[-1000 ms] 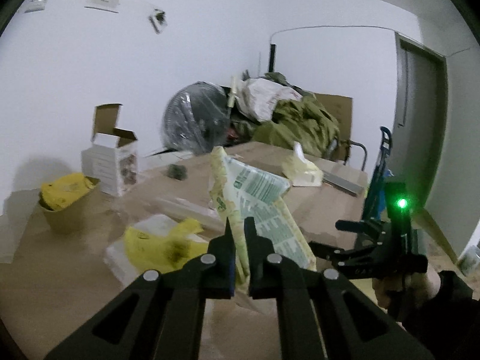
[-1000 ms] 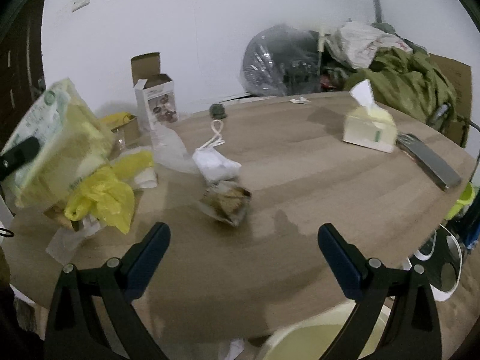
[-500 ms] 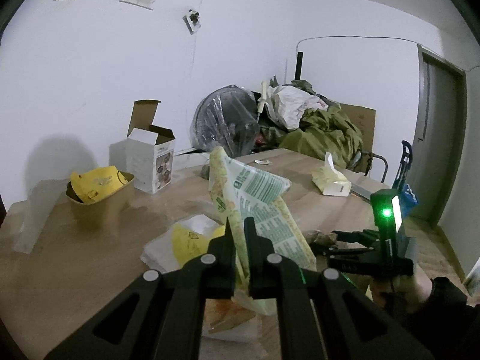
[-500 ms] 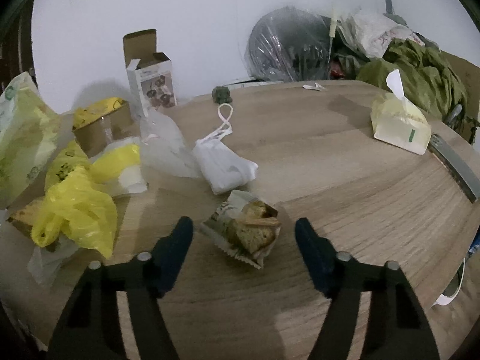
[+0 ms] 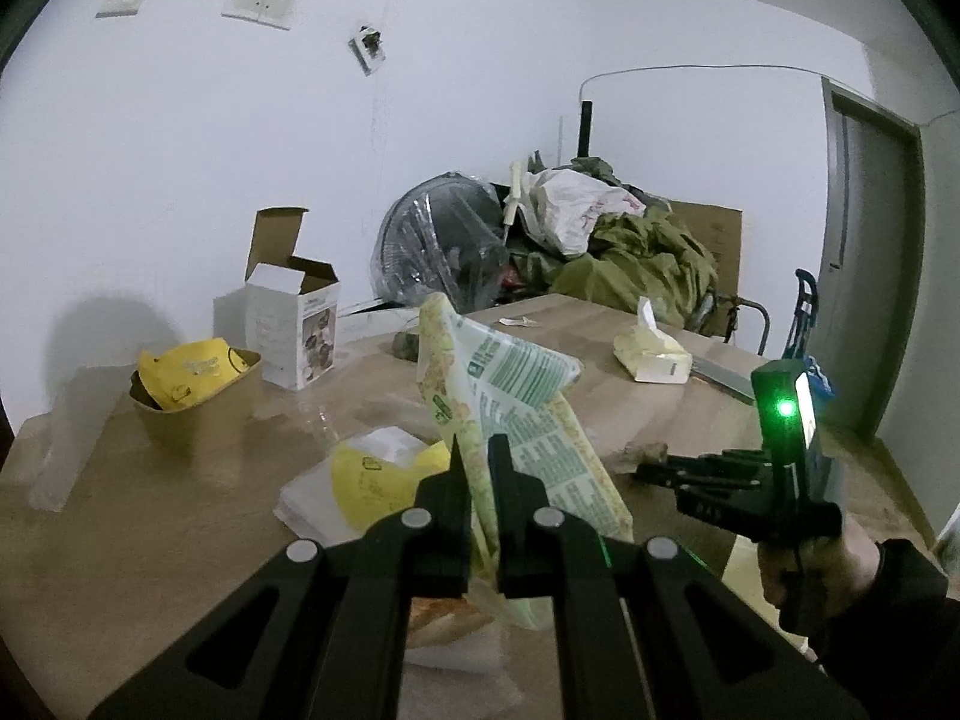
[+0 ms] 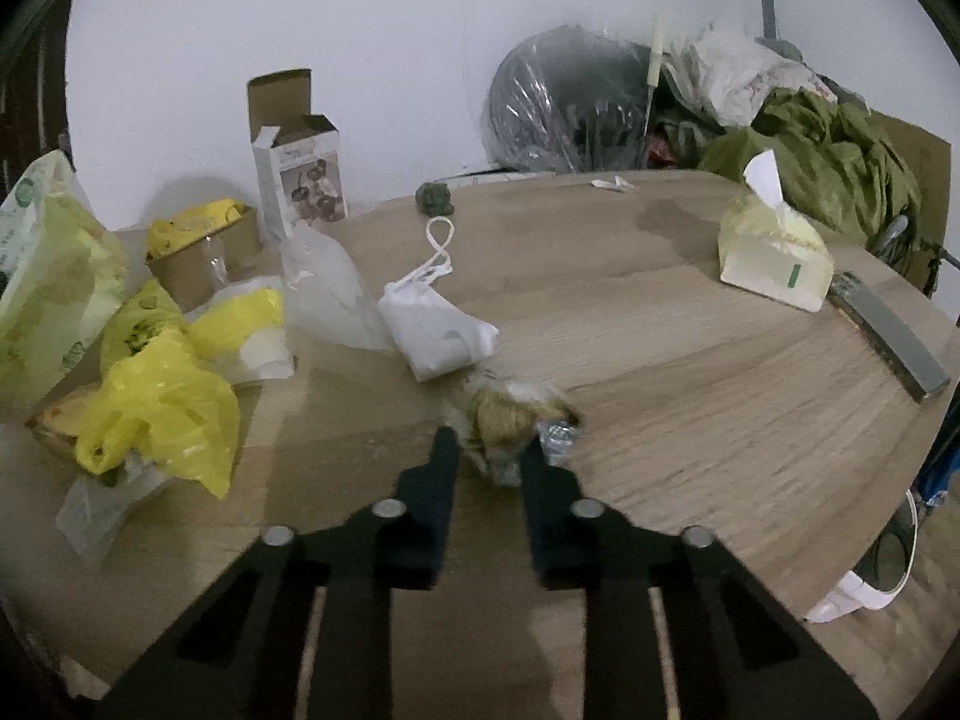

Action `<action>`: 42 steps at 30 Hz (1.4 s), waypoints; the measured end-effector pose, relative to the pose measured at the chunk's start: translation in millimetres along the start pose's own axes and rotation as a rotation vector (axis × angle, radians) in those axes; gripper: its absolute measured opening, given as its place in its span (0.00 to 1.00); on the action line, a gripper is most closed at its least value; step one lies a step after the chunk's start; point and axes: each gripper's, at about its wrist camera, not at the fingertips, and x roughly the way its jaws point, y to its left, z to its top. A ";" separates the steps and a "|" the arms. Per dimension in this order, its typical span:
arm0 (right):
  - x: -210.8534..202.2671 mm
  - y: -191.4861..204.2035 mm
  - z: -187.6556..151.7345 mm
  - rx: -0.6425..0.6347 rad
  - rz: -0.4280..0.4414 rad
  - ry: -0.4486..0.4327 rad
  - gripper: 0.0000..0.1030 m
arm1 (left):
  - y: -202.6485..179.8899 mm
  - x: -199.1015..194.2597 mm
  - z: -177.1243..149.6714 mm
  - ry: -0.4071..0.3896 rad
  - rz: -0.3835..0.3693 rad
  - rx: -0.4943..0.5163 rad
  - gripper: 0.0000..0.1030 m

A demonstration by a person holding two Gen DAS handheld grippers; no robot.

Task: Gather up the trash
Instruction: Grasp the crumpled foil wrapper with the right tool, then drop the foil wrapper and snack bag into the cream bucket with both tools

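Both grippers are gripping trash over the wooden counter [image 6: 690, 372].

The right gripper [image 6: 489, 450], its jaws just closed in, pinches the crumpled food wrapper [image 6: 516, 414] lying mid-counter beside a white bag [image 6: 438, 336]. The left gripper [image 5: 475, 462] is clamped on the green printed snack bag [image 5: 516, 396], held upright above the yellow bags [image 5: 372, 474].

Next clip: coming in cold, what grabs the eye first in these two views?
The left tool clamps a tall green-printed snack bag, held upright mid-frame. The right tool, whose jaws have just been closing, pinches a crumpled wrapper of brownish food on the wooden table. Bright yellow plastic bags pile at the table's left edge.
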 end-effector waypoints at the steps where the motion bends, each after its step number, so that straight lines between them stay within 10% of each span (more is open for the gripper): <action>1: -5.1 0.7 -1.3 -0.011 -0.002 -0.012 0.08 | -3.0 -1.4 -0.5 -0.003 -0.002 0.004 0.05; 22: -85.8 -23.0 -20.4 -0.017 -0.050 -0.105 0.06 | -52.8 -4.9 -11.2 0.008 -0.106 0.066 0.05; 42: -123.8 -88.7 -121.6 0.163 -0.134 0.070 0.06 | -138.1 12.7 -29.8 0.067 -0.306 0.188 0.05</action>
